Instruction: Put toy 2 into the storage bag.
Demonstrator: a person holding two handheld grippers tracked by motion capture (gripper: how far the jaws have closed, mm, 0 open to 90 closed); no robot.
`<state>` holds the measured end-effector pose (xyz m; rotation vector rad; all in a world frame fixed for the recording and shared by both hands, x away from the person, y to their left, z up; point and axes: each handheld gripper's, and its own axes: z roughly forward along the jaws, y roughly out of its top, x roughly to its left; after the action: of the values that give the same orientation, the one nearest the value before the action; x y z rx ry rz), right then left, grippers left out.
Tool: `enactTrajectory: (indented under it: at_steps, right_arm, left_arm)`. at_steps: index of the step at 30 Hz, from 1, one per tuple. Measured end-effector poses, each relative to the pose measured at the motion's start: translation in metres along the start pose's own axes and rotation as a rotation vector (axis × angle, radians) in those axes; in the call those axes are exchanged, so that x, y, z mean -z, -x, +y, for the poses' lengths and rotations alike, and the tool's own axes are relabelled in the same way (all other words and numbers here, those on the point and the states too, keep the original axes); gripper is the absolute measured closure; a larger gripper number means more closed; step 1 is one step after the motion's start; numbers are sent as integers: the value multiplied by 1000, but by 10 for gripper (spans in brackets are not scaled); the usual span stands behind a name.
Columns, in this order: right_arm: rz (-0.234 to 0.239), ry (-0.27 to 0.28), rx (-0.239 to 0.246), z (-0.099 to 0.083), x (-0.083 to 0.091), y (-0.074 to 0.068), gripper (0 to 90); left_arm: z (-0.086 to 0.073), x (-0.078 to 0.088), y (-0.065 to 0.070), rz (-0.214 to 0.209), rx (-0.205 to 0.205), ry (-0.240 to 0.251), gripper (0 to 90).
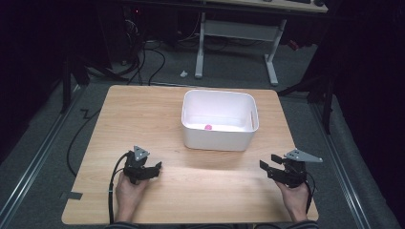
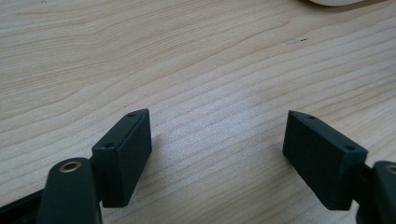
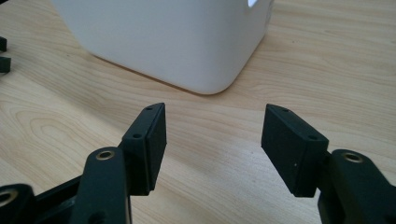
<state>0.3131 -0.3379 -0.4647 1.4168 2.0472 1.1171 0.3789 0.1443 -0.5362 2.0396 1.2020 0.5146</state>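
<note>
**Both grippers rest low on the table, nothing between their jaws**

A white tub point(image 1: 219, 119) stands on the wooden table point(image 1: 143, 109), toward its far side and a little right of the middle. Everything else is placed from that tub.

Inside the tub, on its floor close to the near wall, lies a small pink object point(image 1: 208, 127) (too small to tell what it is). A thin orange mark shows on the inner face of the tub's right wall.

The left gripper point(image 1: 155, 168) sits on the near side of the tub and off to its left, well apart from it, held by a hand point(image 1: 130, 191) that comes in from the near table edge. In the left gripper view its jaws stand wide apart over bare wood grain, with nothing between them point(image 2: 217, 144); a sliver of the tub's base shows at the top edge.

The right gripper point(image 1: 268, 162) is on the near side of the tub as well, off toward its right corner and closer to it than the left one. In the right gripper view the jaws are parted with only table surface in the gap point(image 3: 212, 140), and the tub's rounded near corner point(image 3: 187, 46) rises just ahead of them. The pads touch nothing.
</note>
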Motion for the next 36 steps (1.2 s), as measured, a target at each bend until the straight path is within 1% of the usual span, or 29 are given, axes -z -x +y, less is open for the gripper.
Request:
enactTrajectory:
  at_steps: [8, 16, 18, 22, 26, 33, 36]
  right_arm:
    - [9, -42, -7, -4, -18, -1, 411]
    - [17, -53, 14, -5, -30, -6, 411]
    - [19, -55, 8, -6, -33, -7, 410]
    - [21, -66, 20, -9, -39, -8, 410]
    - [20, -73, 15, -12, -45, -9, 409]
    - [23, -88, 37, -16, -55, -12, 408]
    - [22, -89, 39, -17, -59, -13, 406]
  left_arm:
    - [0, 0, 0, 0, 1, 0, 240]
    - [0, 0, 0, 0, 0, 0, 241]
    - [0, 0, 0, 0, 0, 0, 240]
    - [0, 0, 0, 0, 0, 0, 240]
    - [0, 0, 0, 0, 0, 0, 239]
    - [0, 0, 0, 0, 0, 0, 239]
    - [0, 0, 0, 0, -1, 0, 239]
